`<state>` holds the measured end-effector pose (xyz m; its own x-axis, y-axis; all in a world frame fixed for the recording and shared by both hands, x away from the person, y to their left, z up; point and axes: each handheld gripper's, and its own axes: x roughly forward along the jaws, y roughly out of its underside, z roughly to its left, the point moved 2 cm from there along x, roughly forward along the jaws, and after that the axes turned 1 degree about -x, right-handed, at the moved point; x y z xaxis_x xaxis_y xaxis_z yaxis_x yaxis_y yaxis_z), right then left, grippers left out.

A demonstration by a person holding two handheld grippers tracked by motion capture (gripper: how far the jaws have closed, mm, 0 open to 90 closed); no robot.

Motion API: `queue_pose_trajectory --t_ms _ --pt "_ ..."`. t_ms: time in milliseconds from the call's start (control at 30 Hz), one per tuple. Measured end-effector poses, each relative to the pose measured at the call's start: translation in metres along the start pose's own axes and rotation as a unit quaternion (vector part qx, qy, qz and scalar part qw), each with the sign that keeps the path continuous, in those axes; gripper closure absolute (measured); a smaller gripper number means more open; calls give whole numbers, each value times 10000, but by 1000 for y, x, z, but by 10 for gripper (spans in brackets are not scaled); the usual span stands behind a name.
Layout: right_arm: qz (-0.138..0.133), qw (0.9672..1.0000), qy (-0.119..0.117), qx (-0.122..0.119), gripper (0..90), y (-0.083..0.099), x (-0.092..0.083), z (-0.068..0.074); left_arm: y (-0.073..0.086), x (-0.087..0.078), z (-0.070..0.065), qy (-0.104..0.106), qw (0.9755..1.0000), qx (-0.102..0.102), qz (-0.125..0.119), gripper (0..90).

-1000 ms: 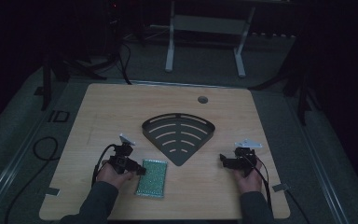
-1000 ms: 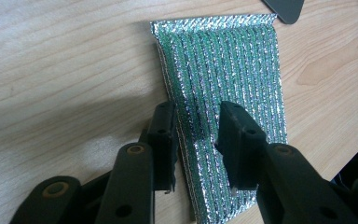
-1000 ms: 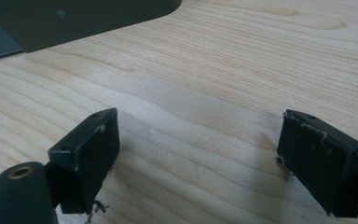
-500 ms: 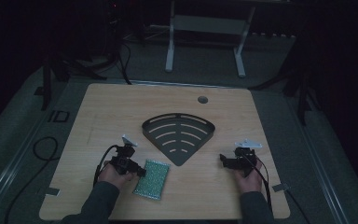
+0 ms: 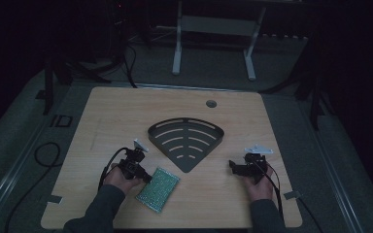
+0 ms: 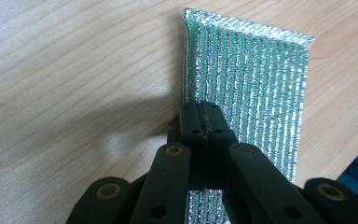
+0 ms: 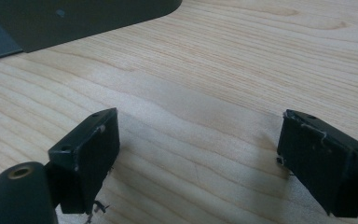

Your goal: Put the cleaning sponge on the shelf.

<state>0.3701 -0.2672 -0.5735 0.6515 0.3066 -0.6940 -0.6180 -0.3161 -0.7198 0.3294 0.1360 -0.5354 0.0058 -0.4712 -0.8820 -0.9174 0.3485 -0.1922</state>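
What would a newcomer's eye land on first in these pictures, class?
First, the glittery green scouring pad near the front edge of the pale wooden table, with the left gripper shut on its edge, the jaws having just been closing. Next, the dark fan-shaped slotted metal rack lying at the table's middle. At the right, the right gripper rests open above bare wood.

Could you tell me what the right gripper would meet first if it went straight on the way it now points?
Probably the dark fan-shaped rack: the open right gripper has bare table ahead, then the rack's edge, though depth is unclear.
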Motion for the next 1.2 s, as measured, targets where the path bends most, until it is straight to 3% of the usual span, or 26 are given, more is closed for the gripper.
queue_pose_trajectory --t_ms 433,1033,1200 --pt "-1 10000 -1 -1 123 0 0 0 -10 -15 -7 95 9994 309 144 900" --pt "0 10000 0 1 123 0 0 0 -27 -28 -10 281 9989 363 84 900" --pt "0 10000 0 1 123 0 0 0 -32 -32 -13 302 9984 458 94 900"
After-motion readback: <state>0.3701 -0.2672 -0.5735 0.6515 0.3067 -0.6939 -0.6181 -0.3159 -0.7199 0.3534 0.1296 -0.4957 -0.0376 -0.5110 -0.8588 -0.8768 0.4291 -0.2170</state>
